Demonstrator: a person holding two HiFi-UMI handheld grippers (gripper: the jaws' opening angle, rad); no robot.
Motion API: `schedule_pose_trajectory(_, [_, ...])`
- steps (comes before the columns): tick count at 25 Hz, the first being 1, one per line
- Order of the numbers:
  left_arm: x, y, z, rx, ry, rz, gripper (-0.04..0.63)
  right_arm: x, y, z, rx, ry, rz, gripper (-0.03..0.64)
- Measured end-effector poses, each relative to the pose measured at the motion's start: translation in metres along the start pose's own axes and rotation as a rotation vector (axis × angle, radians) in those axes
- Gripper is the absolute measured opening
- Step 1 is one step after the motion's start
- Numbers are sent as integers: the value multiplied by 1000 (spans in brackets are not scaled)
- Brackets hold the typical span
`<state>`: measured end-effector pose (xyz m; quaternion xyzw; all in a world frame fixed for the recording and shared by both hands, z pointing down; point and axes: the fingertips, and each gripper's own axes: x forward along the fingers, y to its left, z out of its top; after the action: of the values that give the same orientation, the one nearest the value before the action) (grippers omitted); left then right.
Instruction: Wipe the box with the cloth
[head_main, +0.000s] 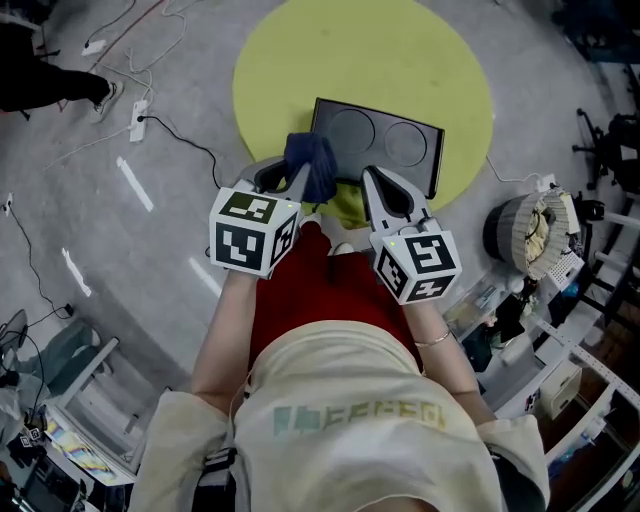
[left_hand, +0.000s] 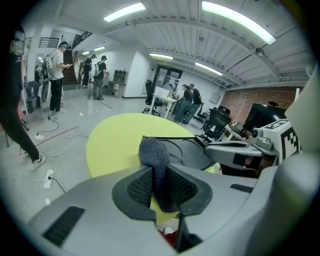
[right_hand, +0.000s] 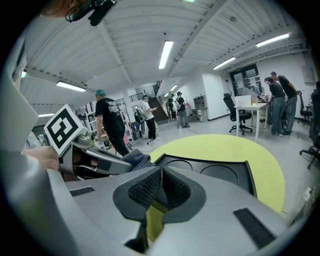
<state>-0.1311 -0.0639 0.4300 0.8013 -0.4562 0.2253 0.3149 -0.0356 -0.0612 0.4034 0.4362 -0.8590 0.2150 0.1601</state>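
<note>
Head view first: the box (head_main: 385, 140), a flat black thing with two round recesses in its top, lies on the near part of the round yellow bench (head_main: 280, 70), close to its near edge and right in front of the person. One box, two recesses, and all of its top is bare apart from the near left corner.

That corner is where the cloth (head_main: 312, 165) is. It's a single dark blue cloth, bunched up and pinched in the left gripper (head_main: 290, 180). The left gripper view shows the jaws clamped on the cloth's middle, with a wad of it bulging past the tips. My read is that it's held this way so the wad meets the box before the jaws do. Whether the cloth is actually touching the box or hanging just above it, I can't tell.

The right gripper (head_main: 392, 195) sits just beside it, at the box's near edge. In the right gripper view the pads are pressed together with nothing between them, so it's carrying nothing. It looks placed to steady the box.

Two grippers, one cloth, one box, one bench. Wiping looks about to start.
</note>
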Motion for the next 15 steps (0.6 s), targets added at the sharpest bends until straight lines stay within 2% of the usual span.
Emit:
schedule_pose_trajectory(9, [-29,-10,-17,5,-79,140,64,-41,-12,-11,7,-41,-13,38])
schedule_pose_trajectory(15, [-56,-48,-23,41,-210,213,64,-93,-22,-16,4,-99,-23,38])
